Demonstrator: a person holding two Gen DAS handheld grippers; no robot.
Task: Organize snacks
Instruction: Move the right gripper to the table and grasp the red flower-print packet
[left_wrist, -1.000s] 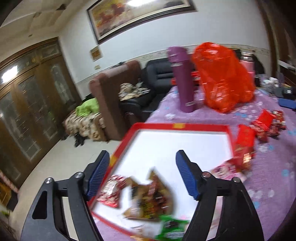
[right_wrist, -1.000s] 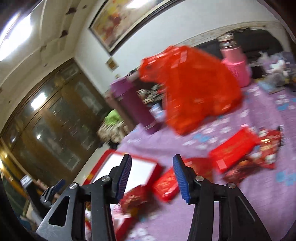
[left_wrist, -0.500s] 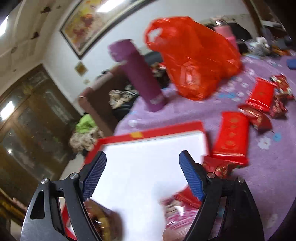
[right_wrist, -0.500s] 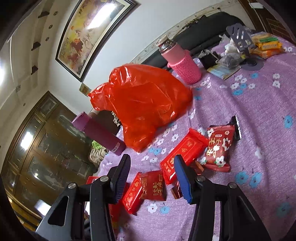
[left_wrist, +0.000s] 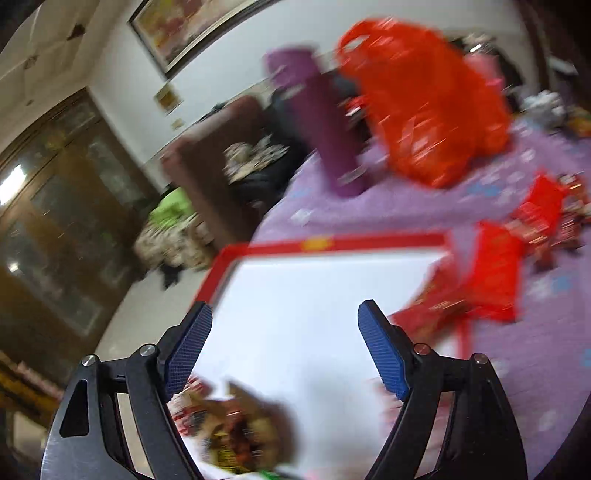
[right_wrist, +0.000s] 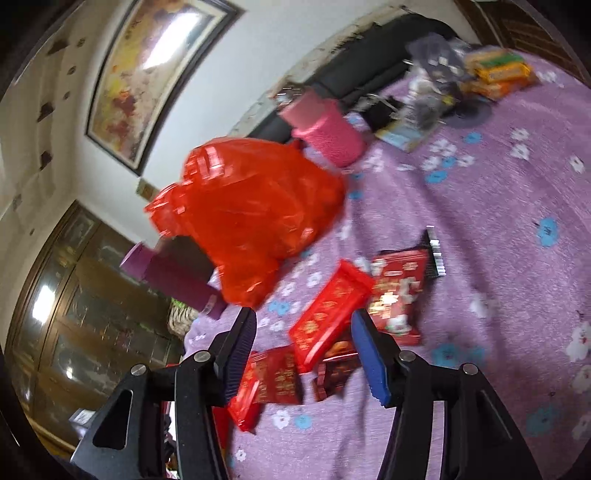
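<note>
My left gripper (left_wrist: 284, 347) is open and empty above a white tray with a red rim (left_wrist: 332, 244). Blurred snack packets (left_wrist: 240, 439) lie in the tray's near corner. More red packets (left_wrist: 495, 273) lie on the purple cloth at the tray's right edge. My right gripper (right_wrist: 303, 354) is open and empty above a cluster of red snack packets: a long red pack (right_wrist: 328, 314), a flowered red pack (right_wrist: 397, 291) and smaller ones (right_wrist: 275, 376) just beyond the fingertips.
A big red plastic bag (right_wrist: 247, 218) and a purple flask (left_wrist: 317, 122) stand at the back of the table. A pink flask (right_wrist: 325, 129) and yellow-green boxes (right_wrist: 495, 70) sit far right. Sofas and a wooden cabinet lie beyond the table's left edge.
The left gripper has swung back left over the tray, with the near-corner packets in view again. The right gripper has moved closer to the red packets. Both stay open.
</note>
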